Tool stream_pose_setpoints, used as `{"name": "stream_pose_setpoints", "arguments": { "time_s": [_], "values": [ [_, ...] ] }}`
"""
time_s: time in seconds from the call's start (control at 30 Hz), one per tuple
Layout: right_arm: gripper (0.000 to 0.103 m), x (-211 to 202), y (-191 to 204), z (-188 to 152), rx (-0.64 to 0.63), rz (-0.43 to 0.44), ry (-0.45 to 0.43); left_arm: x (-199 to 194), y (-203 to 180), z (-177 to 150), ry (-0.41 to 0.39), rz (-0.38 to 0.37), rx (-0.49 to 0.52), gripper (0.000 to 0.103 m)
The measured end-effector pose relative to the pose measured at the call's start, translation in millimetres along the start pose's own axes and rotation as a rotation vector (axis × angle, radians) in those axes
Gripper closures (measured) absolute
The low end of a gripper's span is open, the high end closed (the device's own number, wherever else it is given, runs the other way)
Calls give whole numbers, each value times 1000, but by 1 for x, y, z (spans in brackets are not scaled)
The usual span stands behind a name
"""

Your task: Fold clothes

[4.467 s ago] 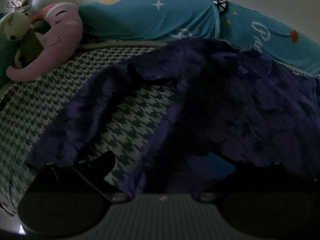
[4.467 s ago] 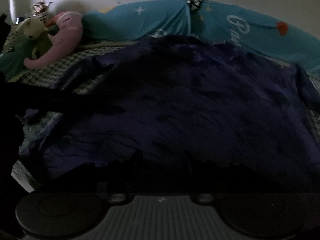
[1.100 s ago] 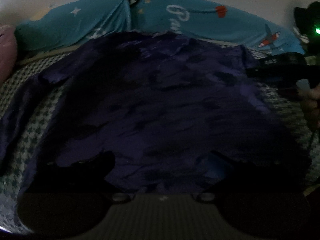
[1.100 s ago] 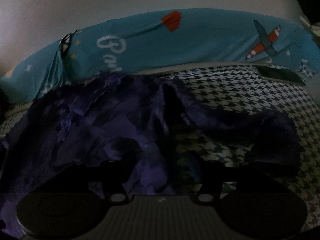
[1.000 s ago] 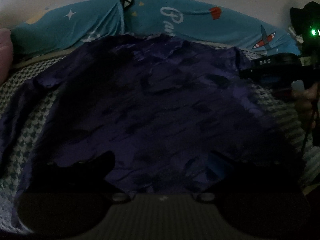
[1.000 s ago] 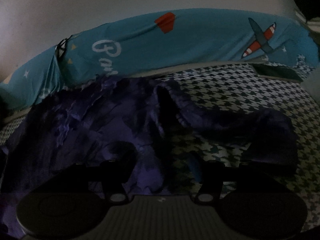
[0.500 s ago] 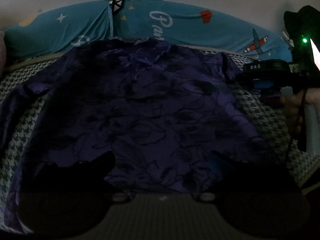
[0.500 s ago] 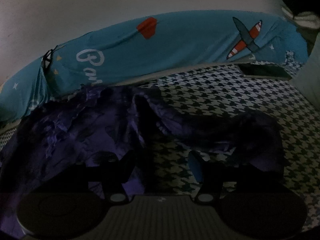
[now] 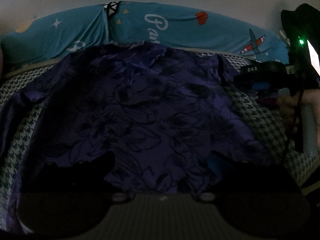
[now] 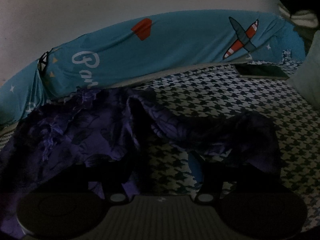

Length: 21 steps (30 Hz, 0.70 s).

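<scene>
A purple floral shirt (image 9: 152, 108) lies spread flat on the houndstooth bed sheet (image 9: 258, 116). In the left wrist view my left gripper (image 9: 160, 160) hangs open over the shirt's lower middle, its fingers wide apart with only flat cloth below. At the shirt's right shoulder my right gripper (image 9: 258, 78) shows, held by a hand. In the right wrist view the right gripper (image 10: 162, 166) stands open over bare sheet. The shirt's body (image 10: 70, 136) lies to its left, and the right sleeve (image 10: 230, 132) stretches away just beyond its blue-padded fingertip (image 10: 195, 166).
A long teal pillow (image 10: 170, 46) printed with planes runs along the white wall behind the shirt. A dark flat device (image 10: 262, 71) lies on the sheet at the far right, beside a pale cushion (image 10: 308, 84). A black object with a green light (image 9: 300, 40) stands at the right.
Since the oldest frames both views have swung right: the left from the left sleeve to the shirt's middle, the right from the shirt's body to its right sleeve. The last second shows only slight drift.
</scene>
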State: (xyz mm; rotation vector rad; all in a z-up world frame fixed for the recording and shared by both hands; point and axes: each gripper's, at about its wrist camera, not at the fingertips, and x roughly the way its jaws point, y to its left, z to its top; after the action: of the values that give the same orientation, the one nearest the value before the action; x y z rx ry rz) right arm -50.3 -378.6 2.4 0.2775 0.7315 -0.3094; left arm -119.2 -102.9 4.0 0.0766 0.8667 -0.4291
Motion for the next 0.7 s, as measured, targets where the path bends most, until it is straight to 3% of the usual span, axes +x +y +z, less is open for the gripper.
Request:
{"name": "stream_pose_setpoints", "arguments": {
  "time_s": [0.17,0.7],
  "values": [
    [45,3,-3,3,7,-7,-4,0,5,5,0,-12,-23,0],
    [45,-3,-28,9,51,4,-30,11,24,24,-10,45,39,0]
  ]
}}
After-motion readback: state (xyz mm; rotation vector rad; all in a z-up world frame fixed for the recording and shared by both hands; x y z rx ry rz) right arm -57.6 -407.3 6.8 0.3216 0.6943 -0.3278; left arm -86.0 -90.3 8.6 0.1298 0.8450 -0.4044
